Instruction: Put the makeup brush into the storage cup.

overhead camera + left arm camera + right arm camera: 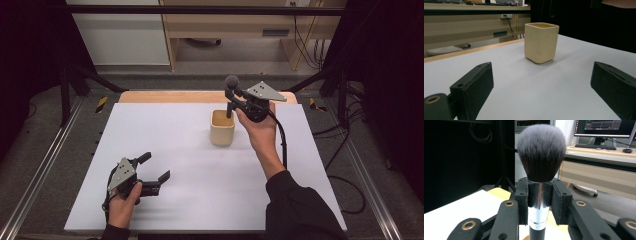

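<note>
Fingers of left gripper (pixel 152 168) are sitting spread wide, holding nothing, low over the bench (pixel 200 200) near its front left. Cup (pixel 222 128) is standing upright mid-bench, looks empty. Right gripper (pixel 229 98) is pinching the brush (pixel 230 93) by its metal ferrule, bristles up, handle hanging above the cup. Likely brush-into-cup: pickup done, lowering and release left.

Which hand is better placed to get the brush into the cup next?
The right. Its claw is shut on the makeup brush, held upright just above the cream cup. The left claw sits open and empty near the table's front-left, far from the cup.
</note>
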The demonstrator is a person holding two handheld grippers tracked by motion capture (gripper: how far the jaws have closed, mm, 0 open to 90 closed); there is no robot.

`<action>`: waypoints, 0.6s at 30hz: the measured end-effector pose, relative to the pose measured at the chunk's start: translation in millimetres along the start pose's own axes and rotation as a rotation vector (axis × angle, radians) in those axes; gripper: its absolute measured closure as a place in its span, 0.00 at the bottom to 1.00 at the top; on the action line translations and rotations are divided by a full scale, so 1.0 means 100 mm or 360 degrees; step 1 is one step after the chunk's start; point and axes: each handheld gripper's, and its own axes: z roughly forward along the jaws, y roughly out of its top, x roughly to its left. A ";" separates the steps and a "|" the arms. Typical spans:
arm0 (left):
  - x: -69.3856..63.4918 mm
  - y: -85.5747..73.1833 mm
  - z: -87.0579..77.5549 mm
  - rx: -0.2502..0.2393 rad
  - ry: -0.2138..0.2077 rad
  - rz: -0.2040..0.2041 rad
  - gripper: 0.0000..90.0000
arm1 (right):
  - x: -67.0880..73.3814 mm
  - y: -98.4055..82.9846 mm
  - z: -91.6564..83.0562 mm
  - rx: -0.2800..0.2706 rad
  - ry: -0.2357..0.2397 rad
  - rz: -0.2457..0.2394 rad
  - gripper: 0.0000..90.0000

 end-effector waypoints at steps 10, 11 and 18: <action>-0.01 0.00 0.00 0.0000 -0.0004 0.0009 0.05 | -0.03 -0.04 0.04 0.0013 -0.0016 0.0013 0.78; -0.01 0.00 0.00 -0.0001 -0.0004 0.0010 0.05 | -0.03 -0.04 0.04 0.0011 -0.0018 0.0010 0.78; -0.01 0.01 0.00 -0.0003 0.0000 0.0012 0.05 | -0.04 -0.06 0.06 0.0024 -0.0025 0.0019 0.78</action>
